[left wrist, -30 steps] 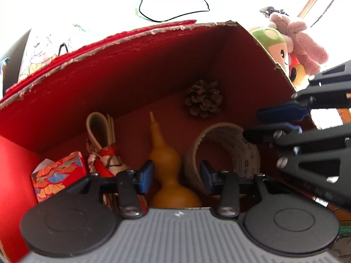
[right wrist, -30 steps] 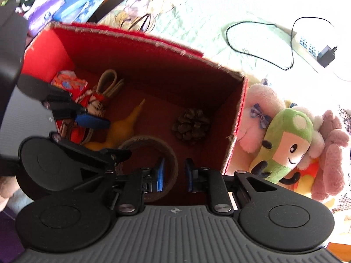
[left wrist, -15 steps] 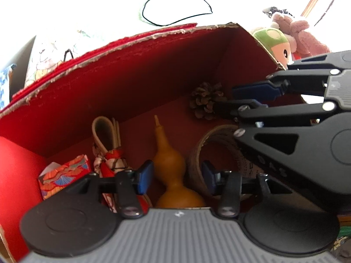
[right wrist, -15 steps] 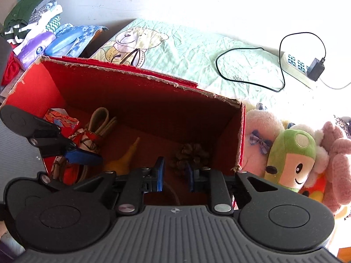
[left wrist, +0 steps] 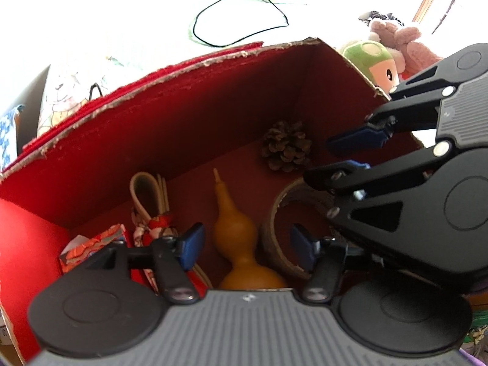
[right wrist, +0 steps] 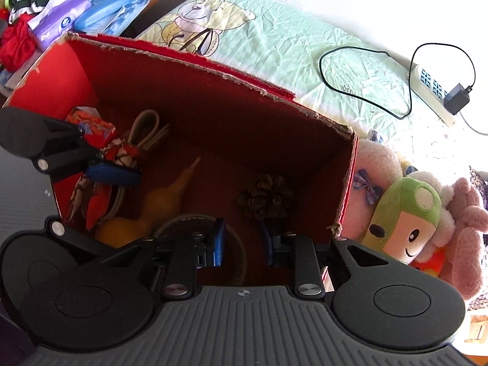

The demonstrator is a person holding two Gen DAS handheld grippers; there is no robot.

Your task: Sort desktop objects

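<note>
Since half a second ago the right gripper has pulled back toward the box's right wall, uncovering the pine cone it had half hidden; a second ago it sat further off at the right edge. Left gripper barely shifted.

Both grippers hang over the open red cardboard box. Left gripper: jaws wide apart, nothing between them, blue pads straddling the view of the orange gourd. Right gripper: jaws parted a moderate gap, empty, pads above the tape roll and pine cone.

Box contents, all on the floor: patterned tissue pack in the left corner, a beige strap bundle tied with red printed cloth beside it, gourd in the middle with its stem pointing to the back wall, tape roll just right of the gourd and touching or nearly touching it, pine cone near the back right corner, apart from the rest.

In the left wrist view the right gripper's body blocks much of the tape roll and the box's right wall. In the right wrist view the left gripper overlaps the tissue pack and cloth bundle.

Outside the box: plush toys pressed against its right wall, a green cartoon-print sheet, a black cable looping to a power strip with a charger plugged in, and packets and folded clothes at far left.
</note>
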